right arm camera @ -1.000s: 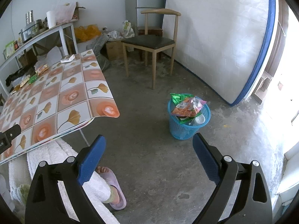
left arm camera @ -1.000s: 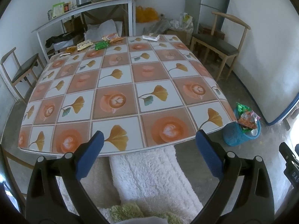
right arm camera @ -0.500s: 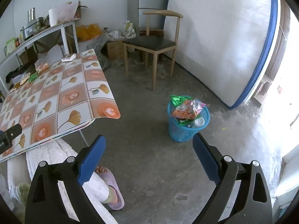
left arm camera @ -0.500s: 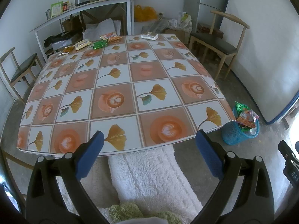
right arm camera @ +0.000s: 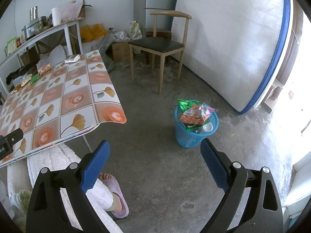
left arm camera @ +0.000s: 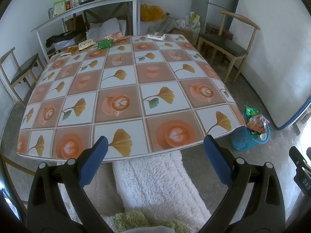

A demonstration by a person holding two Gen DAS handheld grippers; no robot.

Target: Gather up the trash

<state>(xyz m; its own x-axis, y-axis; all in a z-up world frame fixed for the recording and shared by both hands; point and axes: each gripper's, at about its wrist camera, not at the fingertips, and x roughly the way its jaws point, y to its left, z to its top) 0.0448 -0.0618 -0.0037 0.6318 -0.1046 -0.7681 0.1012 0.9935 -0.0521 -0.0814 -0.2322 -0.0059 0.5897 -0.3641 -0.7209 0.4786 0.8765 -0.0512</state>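
Observation:
Several snack wrappers lie along the far left edge of the patterned table (left arm camera: 124, 77): a green wrapper (left arm camera: 105, 43), a yellow one (left arm camera: 86, 43) and an orange one (left arm camera: 116, 36). A white box (left arm camera: 156, 36) rests at the far edge. The wrappers (right arm camera: 36, 76) also show small in the right wrist view. A blue mesh trash basket (right arm camera: 195, 130) stuffed with wrappers stands on the floor right of the table, seen too as the basket (left arm camera: 249, 134). My left gripper (left arm camera: 155, 151) hangs open at the table's near edge, holding nothing. My right gripper (right arm camera: 154, 155) is open above the bare floor, left of the basket.
A wooden chair (right arm camera: 161, 46) stands by the wall beyond the basket, another chair (left arm camera: 17, 73) left of the table. A white shelf (left arm camera: 87, 9) with jars and bags runs behind the table. A person's leg in fluffy white cloth and a purple slipper (right arm camera: 114, 196) are below.
Both views have shifted slightly; the left gripper has eased a little toward the table, and the right view has turned a bit toward the basket. Both grippers stay open and empty.

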